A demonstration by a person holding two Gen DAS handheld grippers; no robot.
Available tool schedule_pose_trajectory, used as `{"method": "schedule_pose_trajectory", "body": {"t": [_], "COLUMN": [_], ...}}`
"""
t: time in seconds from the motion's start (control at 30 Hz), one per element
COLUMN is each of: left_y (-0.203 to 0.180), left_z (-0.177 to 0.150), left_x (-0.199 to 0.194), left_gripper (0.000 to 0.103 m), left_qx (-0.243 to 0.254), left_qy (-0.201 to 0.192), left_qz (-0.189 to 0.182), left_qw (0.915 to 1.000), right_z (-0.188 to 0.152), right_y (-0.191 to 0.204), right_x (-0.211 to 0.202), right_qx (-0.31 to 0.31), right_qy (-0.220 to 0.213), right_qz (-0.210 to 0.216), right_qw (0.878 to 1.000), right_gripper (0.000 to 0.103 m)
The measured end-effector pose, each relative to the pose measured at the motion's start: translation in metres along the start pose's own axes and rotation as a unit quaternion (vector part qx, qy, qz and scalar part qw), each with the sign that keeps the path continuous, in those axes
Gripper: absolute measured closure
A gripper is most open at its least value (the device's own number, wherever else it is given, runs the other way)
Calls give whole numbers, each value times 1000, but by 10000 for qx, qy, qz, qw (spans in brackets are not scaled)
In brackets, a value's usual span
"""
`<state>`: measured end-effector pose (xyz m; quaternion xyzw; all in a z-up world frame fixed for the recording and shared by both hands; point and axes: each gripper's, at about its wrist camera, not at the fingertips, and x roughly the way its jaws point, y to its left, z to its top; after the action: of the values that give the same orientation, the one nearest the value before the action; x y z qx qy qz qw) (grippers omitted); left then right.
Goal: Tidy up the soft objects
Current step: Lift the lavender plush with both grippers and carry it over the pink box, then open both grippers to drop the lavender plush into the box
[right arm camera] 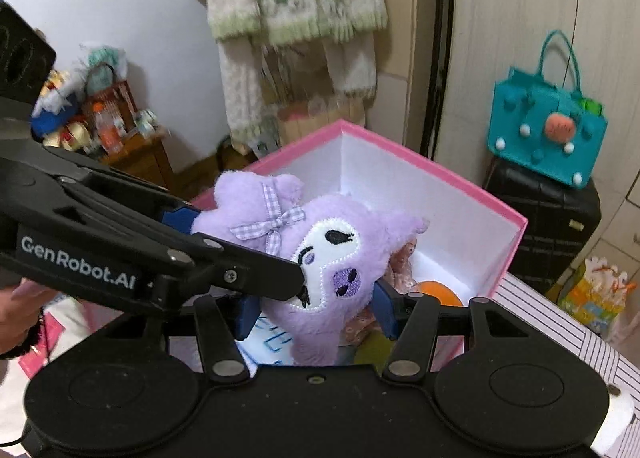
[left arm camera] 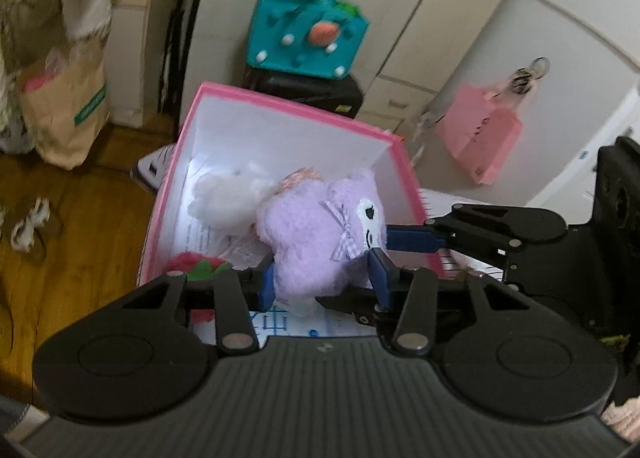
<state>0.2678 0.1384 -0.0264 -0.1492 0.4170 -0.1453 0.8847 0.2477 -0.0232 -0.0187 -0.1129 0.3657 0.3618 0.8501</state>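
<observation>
Left gripper [left arm camera: 322, 278] — I read its fingers as clamped on the purple plush [left arm camera: 316, 234], held over the pink box [left arm camera: 280, 98]. Right gripper [right arm camera: 316, 310] closed on the same plush, so both hold it. Filed already: white plush [left arm camera: 224, 198], red toy [left arm camera: 188, 260]. Purple plush not yet released. Right view alone shows an orange item [right arm camera: 440, 292]; left view alone, the white plush.

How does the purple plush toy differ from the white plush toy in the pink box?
The purple plush toy is held between gripper fingers above the pink box; the white plush toy lies inside it, untouched. The purple one shows a face and a checked bow; the white one looks plain from here. Both are fluffy.
</observation>
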Motion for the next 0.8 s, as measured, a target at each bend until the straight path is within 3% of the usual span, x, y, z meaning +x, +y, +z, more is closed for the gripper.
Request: {"method": "schedule_pose_trajectory", "body": {"t": [0.23,0.33,0.4,0.47,0.63,0.8], "left_y": [-5,-4,-4,-5,-11,-23], "left_z": [-6,-6,-8,-11,-19,-31], "left_x": [10,9,6,0,-17,-35], "left_gripper": [59,59,59,59,59,59], "left_qx": [211,232,268,347,614,972], "left_qy": [-2,10,-73,-223,-513,-548], "left_qz": [685,619,658,783,1014,1206], "left_qw": [9974,9978,9974,9961,9916,9864], "right_z": [8,9,8,8,0,-14], "right_y": [3,13,14,12,12,11], "right_x": [35,47,50,49,19,-27], "right_qx": [-195,-647,-797,-767,-766,-546], "right_qy": [615,753,766,740,293,-111], "right_qz": [-276,-794,-820,-743,-782,-467], "right_qw": [9975,9919,9905,9915,9936,9974], "right_gripper": [42,41,36,28,28,28]}}
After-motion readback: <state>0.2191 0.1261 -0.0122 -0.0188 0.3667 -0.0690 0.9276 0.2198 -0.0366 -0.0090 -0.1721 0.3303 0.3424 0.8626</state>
